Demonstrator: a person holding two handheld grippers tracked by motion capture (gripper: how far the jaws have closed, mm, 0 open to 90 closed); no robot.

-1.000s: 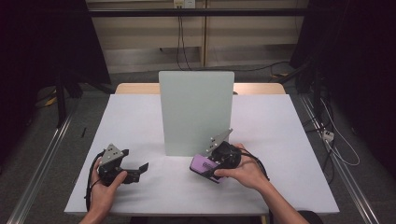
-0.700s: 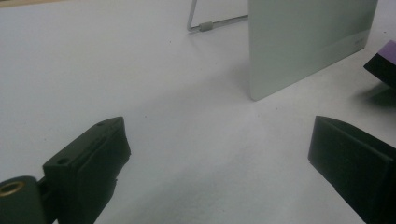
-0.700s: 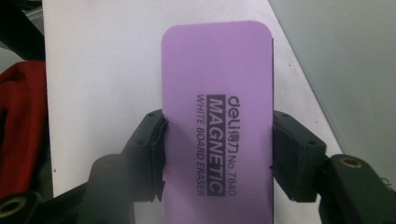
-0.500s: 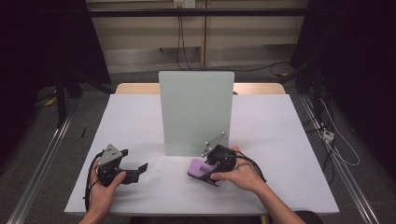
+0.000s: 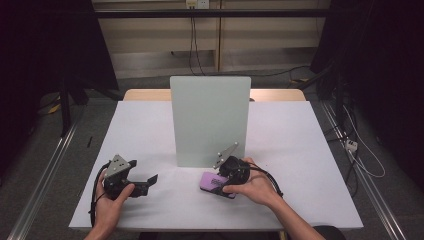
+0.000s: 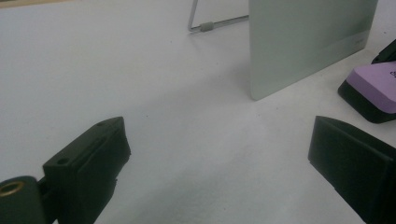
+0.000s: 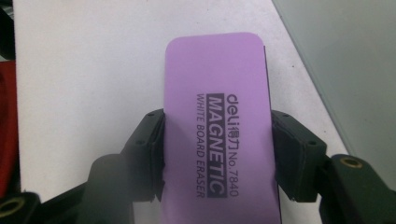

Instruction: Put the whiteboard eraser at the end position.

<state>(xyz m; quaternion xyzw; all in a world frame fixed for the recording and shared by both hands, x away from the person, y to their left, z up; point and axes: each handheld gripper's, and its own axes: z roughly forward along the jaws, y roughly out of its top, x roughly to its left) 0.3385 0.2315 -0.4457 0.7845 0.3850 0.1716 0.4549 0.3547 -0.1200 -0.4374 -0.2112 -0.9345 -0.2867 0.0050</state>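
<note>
The right gripper [image 7: 218,156] is closing on the purple whiteboard eraser [image 7: 215,126], one jaw against each long side of it, and in the right gripper view no gap is showing between pads and eraser. Compared with a second ago, the right hand [image 5: 252,184] is sitting a little farther toward 9 o'clock in the high view, and the eraser [image 5: 216,183] has travelled with it, so the grip appears to be holding. The eraser is lying low on the white worktop [image 5: 300,150], at about 5 o'clock from the foot of the upright whiteboard [image 5: 210,120], near it but not touching.

The left gripper [image 5: 147,180] is waiting at about 8 o'clock from the board, its jaws spread wide with nothing between them, unmoved over the last second. In the left gripper view the eraser [image 6: 376,86] is showing at 2 o'clock.

Judging from this, the pickup is essentially done, and lifting the eraser toward the board face looks like the next step.
</note>
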